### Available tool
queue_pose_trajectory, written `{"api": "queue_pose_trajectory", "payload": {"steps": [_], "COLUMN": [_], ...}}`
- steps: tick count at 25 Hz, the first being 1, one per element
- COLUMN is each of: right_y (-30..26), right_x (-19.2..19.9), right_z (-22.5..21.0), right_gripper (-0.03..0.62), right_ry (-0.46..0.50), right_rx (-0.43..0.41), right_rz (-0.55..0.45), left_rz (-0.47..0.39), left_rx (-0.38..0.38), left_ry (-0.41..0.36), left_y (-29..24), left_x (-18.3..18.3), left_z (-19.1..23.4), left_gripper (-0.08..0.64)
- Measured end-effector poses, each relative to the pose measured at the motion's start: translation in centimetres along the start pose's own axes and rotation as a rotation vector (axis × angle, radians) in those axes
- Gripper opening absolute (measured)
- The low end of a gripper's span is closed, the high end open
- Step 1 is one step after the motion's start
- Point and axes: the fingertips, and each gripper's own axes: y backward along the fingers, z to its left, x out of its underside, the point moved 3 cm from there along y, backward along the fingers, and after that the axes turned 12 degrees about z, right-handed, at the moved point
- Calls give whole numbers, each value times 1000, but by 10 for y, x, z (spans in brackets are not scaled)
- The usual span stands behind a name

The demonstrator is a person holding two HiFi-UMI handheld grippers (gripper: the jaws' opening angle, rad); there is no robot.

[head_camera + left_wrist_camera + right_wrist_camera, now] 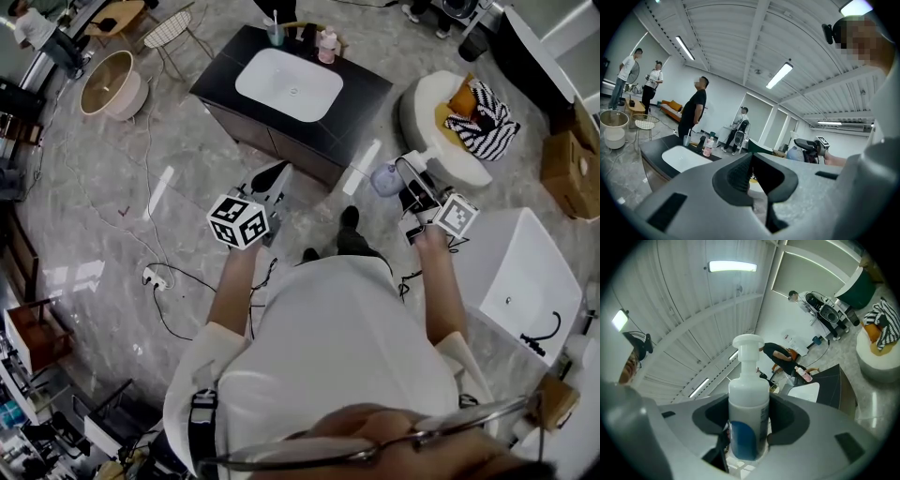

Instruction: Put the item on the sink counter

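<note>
White pump bottle (749,394) with blue label stands clamped in right claw (748,426); left claw (752,164) closed.

The left forearm (230,291) and right forearm (441,281) were both bare and extended forward from the body, well apart, each hand at the rear of its tool. The left gripper (277,176) pointed ahead and slightly to the right, with its jaws brought together and nothing between them. The right gripper (405,173) pointed ahead and slightly to the left, level with the left one. Its jaws were clamped on the body of a pump bottle (749,418), pads pressing both sides.
</note>
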Motion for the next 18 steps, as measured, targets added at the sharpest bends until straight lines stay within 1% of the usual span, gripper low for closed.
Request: {"api": "queue_pose_trajectory", "payload": {"steps": [4, 7, 11, 15, 18], "right_y": [-12, -23, -39, -49, -55], "right_x": [-15, -28, -52, -76, -94], "right_z": [-20, -36, -57, -84, -102], "right_gripper": [242, 242, 242, 242, 242], "right_ry": [-3, 18, 28, 17, 29], "right_rx": [-19, -29, -43, -51, -54], "right_rz": [17, 42, 79, 117, 150], "left_rz": [1, 1, 0, -9, -9], "left_rx": [-23, -42, -68, -100, -126], "left_ry": [7, 16, 22, 43, 56], "left_y": [-18, -34, -58, -84, -103], "left_x": [-6, -12, -25, -38, -44], "left_z": [6, 10, 18, 22, 25], "left_gripper": [5, 5, 5, 5, 5]}}
